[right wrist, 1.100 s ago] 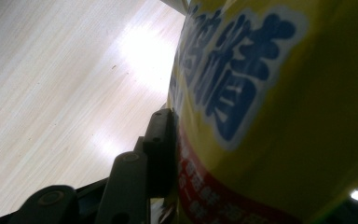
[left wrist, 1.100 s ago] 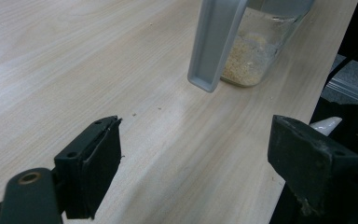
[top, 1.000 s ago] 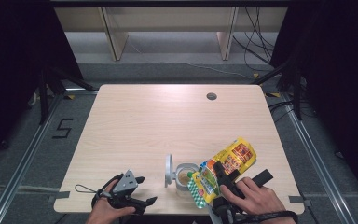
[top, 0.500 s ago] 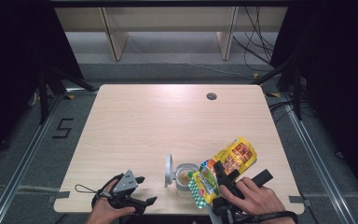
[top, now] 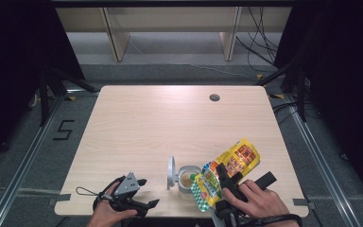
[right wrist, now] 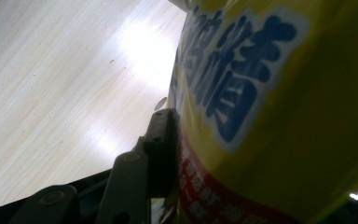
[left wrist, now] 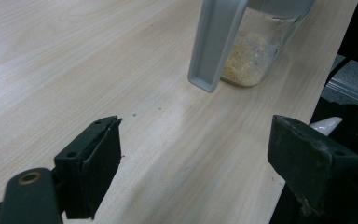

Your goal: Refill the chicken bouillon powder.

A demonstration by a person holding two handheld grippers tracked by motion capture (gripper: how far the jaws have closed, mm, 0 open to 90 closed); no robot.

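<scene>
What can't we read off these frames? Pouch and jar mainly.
- Pouch mouth: high view, too small to tell whether anything pours into the jar.
- Right gripper far jaw: right gripper view, hidden behind the pouch.
- Jar top: left gripper view, cut off by the upper edge; its lid covers part of the glass.
- Pouch print: right gripper view, cropped and blurred.

1. Two black jaws rising from the bottom edge, spread wide apart, nothing between them but bare wood.
2. Left gripper (left wrist: 198,172) low over a pale wooden tabletop (left wrist: 74,60).
3. Beyond the jaws, a glass jar (left wrist: 254,51) standing near the tabletop's edge, tan crumbly contents at its bottom.
4. A grey flip lid (left wrist: 214,44) hanging open down the jar's near side.
</scene>
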